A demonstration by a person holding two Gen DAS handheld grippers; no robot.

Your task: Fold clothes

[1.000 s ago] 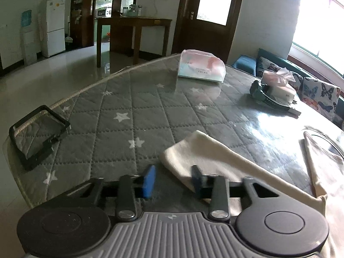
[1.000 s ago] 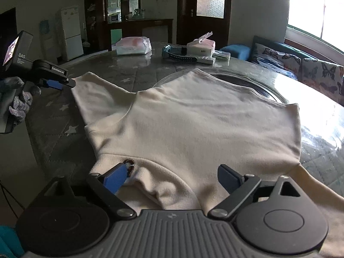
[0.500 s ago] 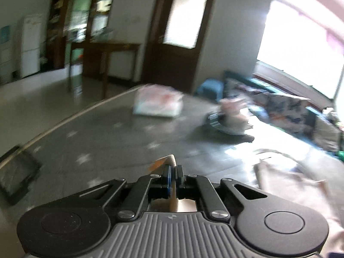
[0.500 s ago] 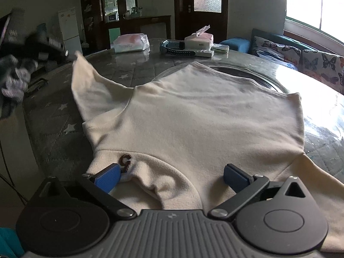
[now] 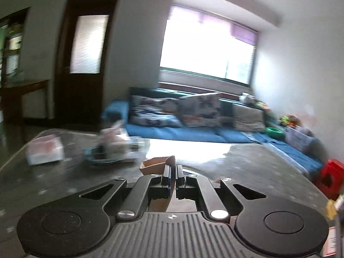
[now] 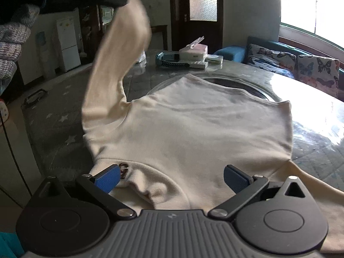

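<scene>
Now the left gripper (image 5: pixel 173 173), fingers pinched tight on the sleeve (image 6: pixel 120 60), holds it high above the desk (image 6: pixel 311 133); a second ago that sleeve lay flat near the desk's left edge. One cream sweatshirt (image 6: pixel 193 133) lies spread at the desk's near edge. The right gripper (image 6: pixel 171 177) hovers over its collar, fingers wide apart, gripping nothing.

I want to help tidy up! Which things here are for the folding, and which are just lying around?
For the folding:
cream sweatshirt
its sleeve, lifted by the left hand-held gripper
right hand-held gripper, open above the collar

Just lying around:
tissue box
blue band
white packet
black frame
</scene>
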